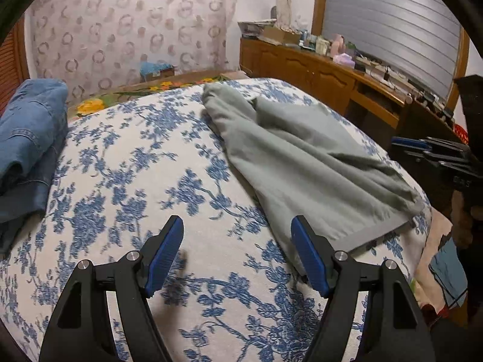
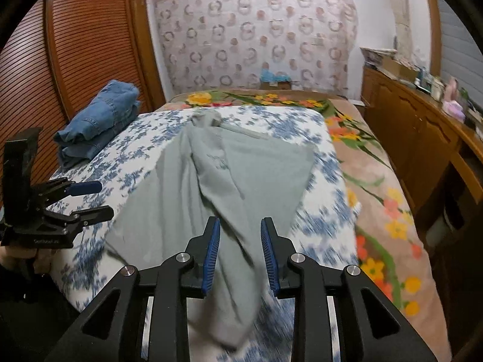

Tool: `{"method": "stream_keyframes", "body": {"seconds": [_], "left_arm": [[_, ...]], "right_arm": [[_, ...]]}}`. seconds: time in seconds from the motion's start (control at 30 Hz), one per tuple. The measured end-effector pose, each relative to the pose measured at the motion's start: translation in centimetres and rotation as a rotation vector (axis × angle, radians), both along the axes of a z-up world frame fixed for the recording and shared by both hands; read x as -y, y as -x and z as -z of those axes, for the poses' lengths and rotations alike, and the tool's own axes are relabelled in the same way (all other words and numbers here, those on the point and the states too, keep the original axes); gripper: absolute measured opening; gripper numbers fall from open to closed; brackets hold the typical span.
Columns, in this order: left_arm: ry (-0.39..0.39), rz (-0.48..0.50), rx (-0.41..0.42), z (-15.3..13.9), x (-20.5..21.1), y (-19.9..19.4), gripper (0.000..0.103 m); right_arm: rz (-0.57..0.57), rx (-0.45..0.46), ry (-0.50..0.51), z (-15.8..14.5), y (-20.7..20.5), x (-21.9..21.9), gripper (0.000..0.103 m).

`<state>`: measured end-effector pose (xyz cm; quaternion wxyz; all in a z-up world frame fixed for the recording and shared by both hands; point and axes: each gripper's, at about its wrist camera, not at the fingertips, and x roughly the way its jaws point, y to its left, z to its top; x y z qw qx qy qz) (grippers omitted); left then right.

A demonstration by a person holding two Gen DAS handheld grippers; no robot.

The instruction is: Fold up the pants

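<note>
While the left tongs (image 1: 237, 249) hover over the blue-flowered bedspread (image 1: 126, 163) in the left wrist view, their blue pads stand wide apart with nothing between them. The grey pants (image 1: 305, 163) lie spread on the right half of the bed, one leg reaching toward the far edge, the hem band near the right pad of these tongs but not touching it. A folded pile of jeans (image 1: 30, 138) sits at the left edge of the bed. The right tongs (image 1: 428, 150) show at the far right edge, side-on, held by a hand (image 1: 462, 217). A wooden sideboard (image 1: 317, 69) with clutter on top runs along the right wall.

In the right wrist view, the right tongs (image 2: 240, 253) are partly open, pads clear of the cloth on both sides. A fold of the grey pants (image 2: 223, 163) runs between the pads and below them; the picture is blurred here, so it probably hangs loose rather than being held. The rest of the pants lies rumpled across the middle of the bedspread (image 2: 320, 187). The jeans (image 2: 99, 120) sit at the far left corner. The left tongs (image 2: 90, 200) appear at the left, open, over the bed edge.
</note>
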<state>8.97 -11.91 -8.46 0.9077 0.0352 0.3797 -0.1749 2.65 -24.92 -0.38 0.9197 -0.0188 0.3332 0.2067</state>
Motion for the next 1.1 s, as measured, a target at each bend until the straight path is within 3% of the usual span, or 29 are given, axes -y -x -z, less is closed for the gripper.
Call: {"method": "stream_keyframes", "body": {"seconds": [0.4,0.77,0.8,0.87,0.97,1.1], "left_arm": [[0.003,0.02,0.037,-0.9,0.3,-1.1,0.075],[-0.017,0.014,0.033,-0.4,0.5,-3.0,0.075],[-0.02,0.013,0.031,-0.2,0.6,-3.1,0.075],[-0.04,0.012,0.026,0.2,0.8,-3.2,0.075],[-0.045,0.021,0.005,0.8,0.9,-3.4,0.075],[-0.05,0.03,-0.019,1.3,1.2,-3.5,0.075]], "right_arm": [[-0.138,-0.031,0.083,-0.5,-7.0,-4.6,0.029],[-0.193,-0.135,0.095,0.8,-11.5,-7.1,0.028],[-0.19,-0.143,0.105,1.0,-11.9,-7.2,0.026],[-0.192,-0.168,0.085,1.3,-12.5,-7.0,0.012],[-0.167,-0.136,0.062,0.6,-12.6,-6.3,0.005],[-0.065,-0.1,0.03,-0.3,-13.3,-4.1,0.004]]}}
